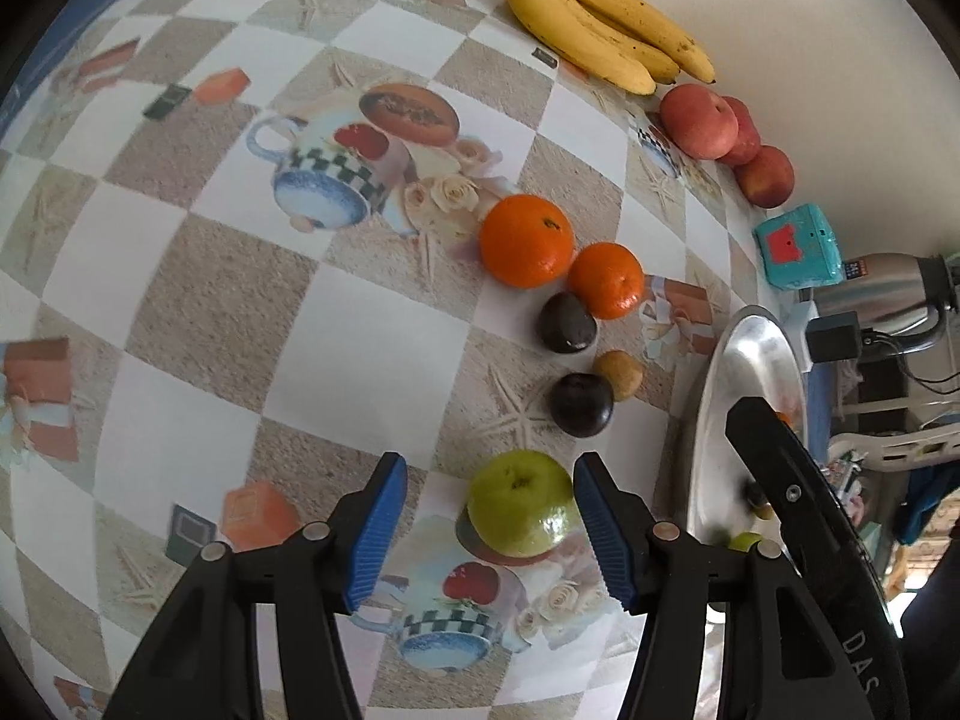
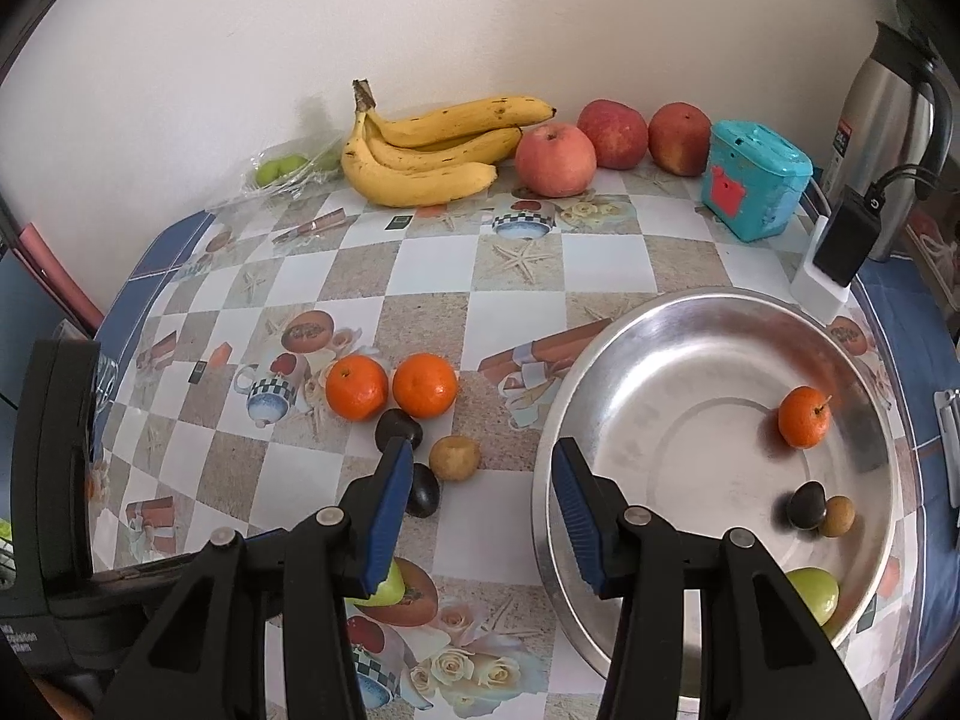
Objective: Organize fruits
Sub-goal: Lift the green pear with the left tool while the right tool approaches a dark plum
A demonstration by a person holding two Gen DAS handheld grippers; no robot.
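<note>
Steel bowl (image 2: 606, 360) on the right already holds a few fruits. Green apple (image 1: 521, 511) sits on the table between the spread fingers of the left gripper (image 1: 489, 534), w/ its right pad nearly touching; prob. next: close, lift, carry to bowl. Right gripper (image 2: 483, 516) hangs low over the table by the bowl's rim, spread wide, empty.

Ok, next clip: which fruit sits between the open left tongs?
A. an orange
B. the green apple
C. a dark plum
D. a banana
B: in the left wrist view the green apple rests on the table between the blue pads of the open left tongs, close to the one on its right; the pads are not closed on it.
</note>
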